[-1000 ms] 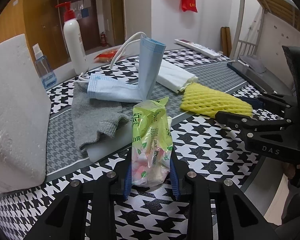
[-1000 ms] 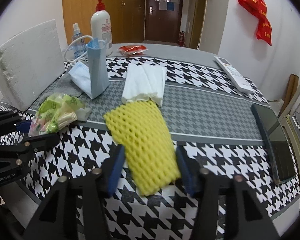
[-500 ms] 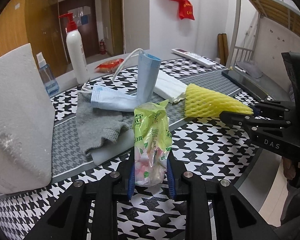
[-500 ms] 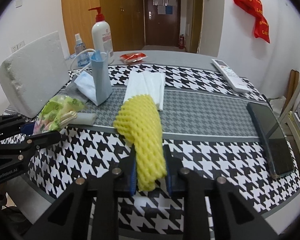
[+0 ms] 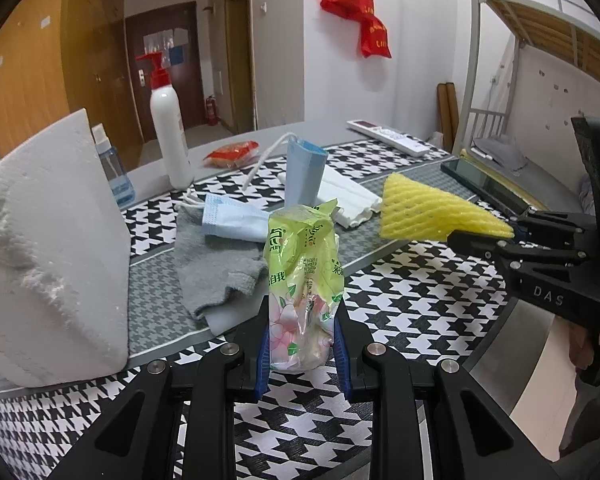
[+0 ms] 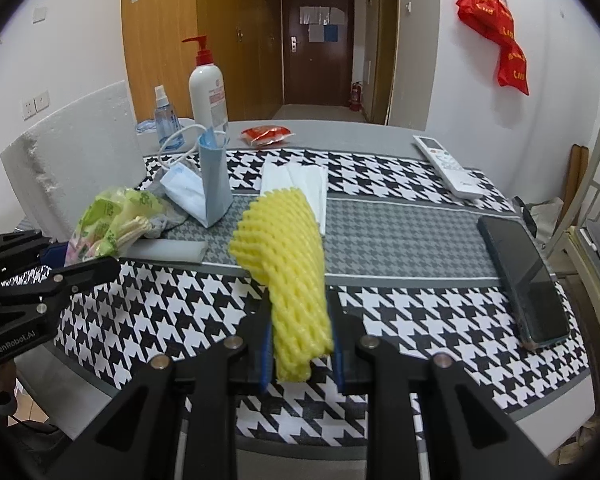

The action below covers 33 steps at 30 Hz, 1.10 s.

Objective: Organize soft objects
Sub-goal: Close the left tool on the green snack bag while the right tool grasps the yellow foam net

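My left gripper (image 5: 302, 350) is shut on a green plastic packet (image 5: 302, 280) of soft tissues, held upright just above the houndstooth table. My right gripper (image 6: 300, 346) is shut on a yellow foam net (image 6: 290, 256), squeezed narrow between the pads and lifted off the cloth. Each gripper shows in the other's view: the right one (image 5: 512, 230) with the yellow foam net (image 5: 432, 210), the left one (image 6: 56, 258) with the green packet (image 6: 112, 220). On the table lie blue face masks (image 5: 260, 200), a grey sock (image 5: 216, 268) and a white folded cloth (image 6: 294, 184).
A big white foam block (image 5: 48, 248) stands at the left. A pump bottle (image 6: 208, 88), a spray bottle (image 6: 165, 118), a red snack packet (image 6: 266, 135), a remote (image 6: 448, 166) and a dark phone (image 6: 524, 280) sit around the table (image 6: 400, 304). A bunk-bed frame (image 5: 496, 64) stands to the right.
The right gripper closed on the yellow foam net, squeezing it narrow, and raised it off the table. The left gripper tightened slightly on the green packet and lifted it too.
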Available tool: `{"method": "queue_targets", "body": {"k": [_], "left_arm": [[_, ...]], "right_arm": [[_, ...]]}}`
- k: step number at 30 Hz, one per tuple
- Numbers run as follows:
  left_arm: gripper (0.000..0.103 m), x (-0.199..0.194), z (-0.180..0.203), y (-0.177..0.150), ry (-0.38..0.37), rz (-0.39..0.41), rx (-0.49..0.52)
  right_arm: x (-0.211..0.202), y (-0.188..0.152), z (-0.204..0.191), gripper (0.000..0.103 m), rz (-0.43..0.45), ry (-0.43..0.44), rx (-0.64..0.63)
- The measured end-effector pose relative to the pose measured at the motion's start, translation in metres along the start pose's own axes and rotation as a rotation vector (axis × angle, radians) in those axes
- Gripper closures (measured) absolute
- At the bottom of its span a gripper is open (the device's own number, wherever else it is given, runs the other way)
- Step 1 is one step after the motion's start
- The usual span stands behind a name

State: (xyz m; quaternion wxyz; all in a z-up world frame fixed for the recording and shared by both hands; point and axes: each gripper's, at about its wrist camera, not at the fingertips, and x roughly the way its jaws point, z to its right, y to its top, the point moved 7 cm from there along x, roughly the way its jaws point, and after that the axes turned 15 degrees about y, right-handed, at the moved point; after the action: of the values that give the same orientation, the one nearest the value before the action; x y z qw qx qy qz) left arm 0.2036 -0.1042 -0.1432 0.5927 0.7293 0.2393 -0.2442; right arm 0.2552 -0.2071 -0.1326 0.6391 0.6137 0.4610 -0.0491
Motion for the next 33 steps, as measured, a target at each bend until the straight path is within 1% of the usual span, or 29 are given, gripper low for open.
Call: {"method": "queue_targets", "body": {"k": [9, 24, 33], "left_arm": [[0.075, -0.012, -0.007, 0.004, 0.011, 0.034, -0.007], [0.075, -0.027, -0.014, 0.003, 0.019, 0.068, -0.019], [0.075, -0.041, -0.025, 0.002, 0.031, 0.103, -0.026]], "right_arm": [[-0.008, 0.005, -0.008, 0.076, 0.024, 0.002, -0.017], [-0.02, 0.012, -0.02, 0.076, 0.06, -0.004, -0.039], [-0.027, 0.018, -0.033, 0.076, 0.09, -0.009, -0.052]]}}
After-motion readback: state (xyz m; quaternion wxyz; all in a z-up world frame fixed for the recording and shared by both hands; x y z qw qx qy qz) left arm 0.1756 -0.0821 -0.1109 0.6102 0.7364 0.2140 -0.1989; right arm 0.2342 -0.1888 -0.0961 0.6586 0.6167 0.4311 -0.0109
